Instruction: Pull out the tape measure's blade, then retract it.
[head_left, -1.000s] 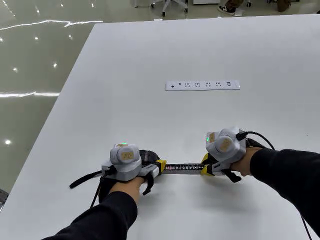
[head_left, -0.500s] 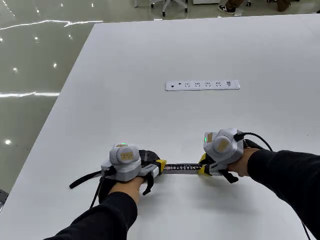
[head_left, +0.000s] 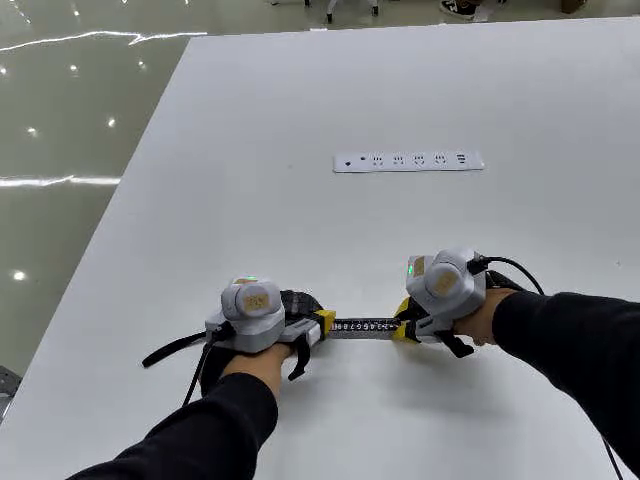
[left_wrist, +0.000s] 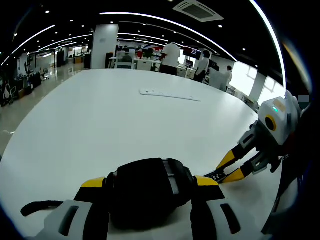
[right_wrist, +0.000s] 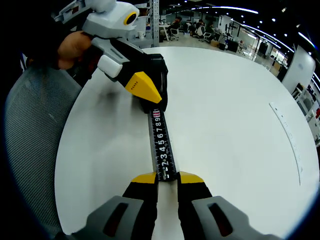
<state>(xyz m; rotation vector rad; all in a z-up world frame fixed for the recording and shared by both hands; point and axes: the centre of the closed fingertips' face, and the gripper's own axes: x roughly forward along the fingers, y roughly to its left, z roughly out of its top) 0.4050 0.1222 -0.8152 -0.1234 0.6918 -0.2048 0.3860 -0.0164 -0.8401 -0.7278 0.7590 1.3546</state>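
Change: blade (right_wrist: 161, 142) shorter, right gripper (right_wrist: 166, 177) nearer tape measure case (left_wrist: 145, 200).
Writing: numerals 2–9 on blade.
Grip: left gripper (left_wrist: 149, 182) clamps tape measure case; right gripper pinches blade.

In the head view most of the case (head_left: 298, 303) is covered by the left gripper (head_left: 308, 322), and the figures on the blade (head_left: 365, 326) are too small to be read. The blade's tip is hidden between the closed jaws of the right gripper (right_wrist: 167, 178), so its hook cannot be made out. In the left gripper view the case's sides are masked by the jaws, and the blade is largely screened by the case. The table (head_left: 300, 120) is cut off at its right and near edges in the head view. The markings on the power strip (head_left: 408, 160) cannot be told. The cable (head_left: 510, 265) is partly hidden behind the sleeve (head_left: 570, 340), which is cut off by the picture's edge.
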